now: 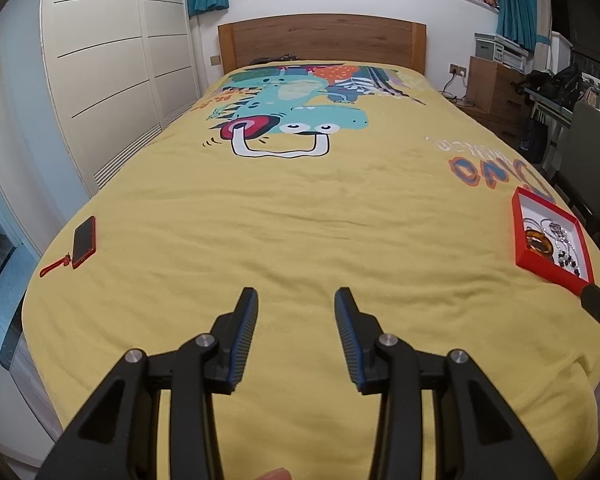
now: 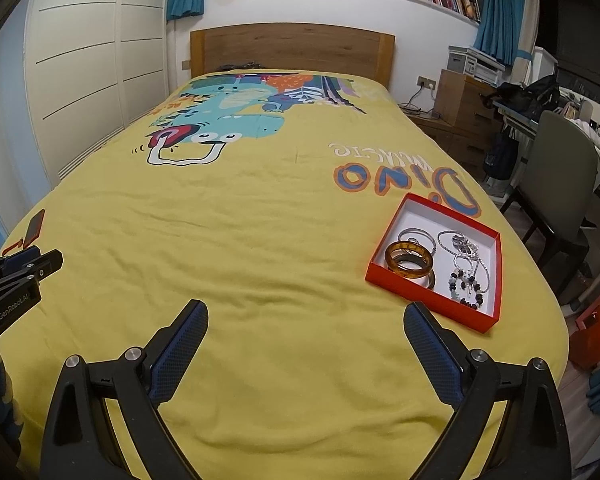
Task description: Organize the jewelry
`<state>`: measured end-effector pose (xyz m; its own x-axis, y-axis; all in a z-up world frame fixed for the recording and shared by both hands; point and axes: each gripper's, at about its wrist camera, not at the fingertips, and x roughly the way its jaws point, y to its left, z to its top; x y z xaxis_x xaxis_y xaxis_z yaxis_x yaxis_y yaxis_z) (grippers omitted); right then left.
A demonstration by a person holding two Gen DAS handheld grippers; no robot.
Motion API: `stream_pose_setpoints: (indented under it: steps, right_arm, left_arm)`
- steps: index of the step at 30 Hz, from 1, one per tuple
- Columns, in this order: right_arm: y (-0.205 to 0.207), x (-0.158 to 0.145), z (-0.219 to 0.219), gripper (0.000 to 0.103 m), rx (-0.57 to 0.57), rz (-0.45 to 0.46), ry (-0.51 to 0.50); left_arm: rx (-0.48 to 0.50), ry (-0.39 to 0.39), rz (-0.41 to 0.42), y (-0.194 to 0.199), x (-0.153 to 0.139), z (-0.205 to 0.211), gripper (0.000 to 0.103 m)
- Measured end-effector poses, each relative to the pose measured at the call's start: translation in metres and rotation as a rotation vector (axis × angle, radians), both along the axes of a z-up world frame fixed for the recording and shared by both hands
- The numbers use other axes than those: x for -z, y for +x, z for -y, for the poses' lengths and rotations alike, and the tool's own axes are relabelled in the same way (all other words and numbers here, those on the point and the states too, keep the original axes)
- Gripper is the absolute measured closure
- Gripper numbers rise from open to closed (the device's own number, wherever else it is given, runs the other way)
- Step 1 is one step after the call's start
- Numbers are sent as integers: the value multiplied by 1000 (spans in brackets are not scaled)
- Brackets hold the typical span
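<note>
left gripper (image 1: pixel 296 300) parted, right gripper (image 2: pixel 306 316) wide, empty

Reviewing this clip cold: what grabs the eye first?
The yellow dinosaur bedspread fills both views. On its right side lies an open red box holding an amber bangle and beaded and silver jewelry; a red phone lies at the left edge. Both grippers hover open, empty.
</note>
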<state>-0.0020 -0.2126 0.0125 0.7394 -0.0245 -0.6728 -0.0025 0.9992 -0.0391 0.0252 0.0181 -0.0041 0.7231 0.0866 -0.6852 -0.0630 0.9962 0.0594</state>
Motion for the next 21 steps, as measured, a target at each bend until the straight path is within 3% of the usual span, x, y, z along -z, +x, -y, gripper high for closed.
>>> stream_pose_setpoints:
  steps: [9,12,21]
  right_arm:
    - [0,0,0,5,0,-3,-1]
    - [0,0,-1,5,-2,-7,-5]
    - [1,3,-2,5,-3,-20,-12]
  left_arm:
    - [3,8,-10,1,3,-2,65]
    - [3,9,-11,1,3,-3,52]
    - [18,9,-18,1,7,-4,50]
